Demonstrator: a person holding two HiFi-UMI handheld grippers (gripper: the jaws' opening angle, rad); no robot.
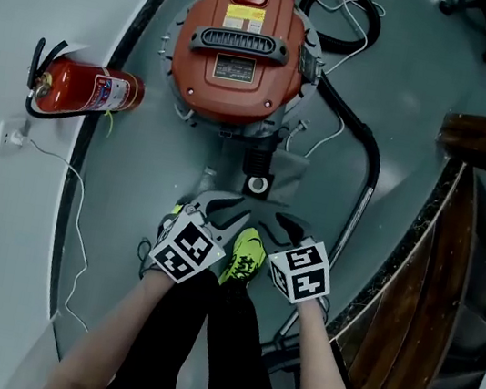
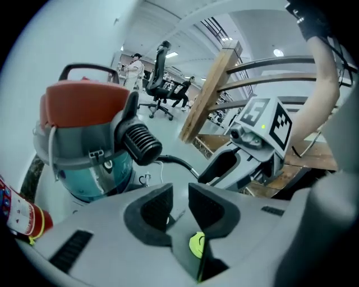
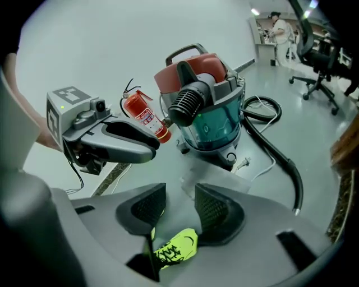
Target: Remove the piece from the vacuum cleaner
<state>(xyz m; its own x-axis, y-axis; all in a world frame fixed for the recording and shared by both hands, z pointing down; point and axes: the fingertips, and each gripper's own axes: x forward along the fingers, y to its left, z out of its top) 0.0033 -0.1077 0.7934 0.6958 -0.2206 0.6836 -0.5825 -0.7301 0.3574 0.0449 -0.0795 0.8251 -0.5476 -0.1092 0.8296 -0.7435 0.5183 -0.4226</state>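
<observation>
The vacuum cleaner has a red lid and a teal see-through drum; it stands on the grey floor just ahead of me. A black ribbed hose cuff plugs into its front, also seen as the cuff and the cuff. My left gripper and right gripper hover side by side short of the cuff, touching nothing. The left gripper is open with only floor in its gap. The right gripper is open too, nothing between its pads.
A red fire extinguisher lies left of the vacuum by the wall. The black hose and metal wand curve down the right. A wooden railing stands at the right. My green shoe is under the grippers. Office chairs stand far off.
</observation>
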